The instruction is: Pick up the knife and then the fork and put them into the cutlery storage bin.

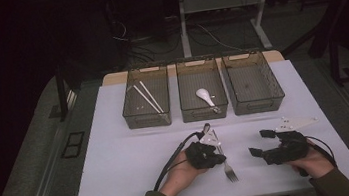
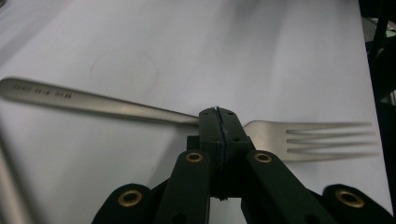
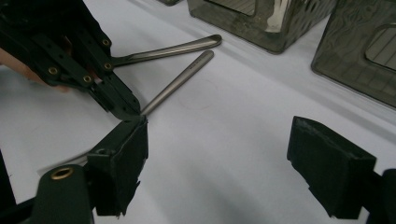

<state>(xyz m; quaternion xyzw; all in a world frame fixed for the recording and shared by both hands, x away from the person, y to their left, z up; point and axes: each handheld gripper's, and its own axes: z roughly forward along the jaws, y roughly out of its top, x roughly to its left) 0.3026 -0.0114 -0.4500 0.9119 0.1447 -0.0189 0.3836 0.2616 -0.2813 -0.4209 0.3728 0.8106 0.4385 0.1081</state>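
The left claw (image 1: 217, 149) is clamped tight on the neck of a metal fork (image 1: 226, 164), just where the handle widens into the head. In the left gripper view the two black jaws meet edge to edge over the fork (image 2: 299, 137), whose handle runs off to the left and whose prongs point to the right, lying just above the white desk (image 2: 233, 51). In the high view the fork sits near the front middle of the desk (image 1: 129, 159), prongs toward the person, with the left hand (image 1: 184, 172) wrapped round the gripper body.

The right claw (image 1: 260, 143) stands wide with nothing between its jaws, held over the desk to the right of the fork and apart from it. Its own view shows the two padded jaws far apart with bare white surface between them, and beyond them the left claw (image 3: 123, 109) gripping the fork, with two metal handles (image 3: 180, 49) slanting away from it toward the bins.

Three clear bins stand in a row at the back of the desk. The left bin (image 1: 148, 119) holds white chopsticks (image 1: 148, 98), the middle bin (image 1: 204, 113) holds a white spoon (image 1: 205, 95), and the right bin (image 1: 256, 104) is beside them.
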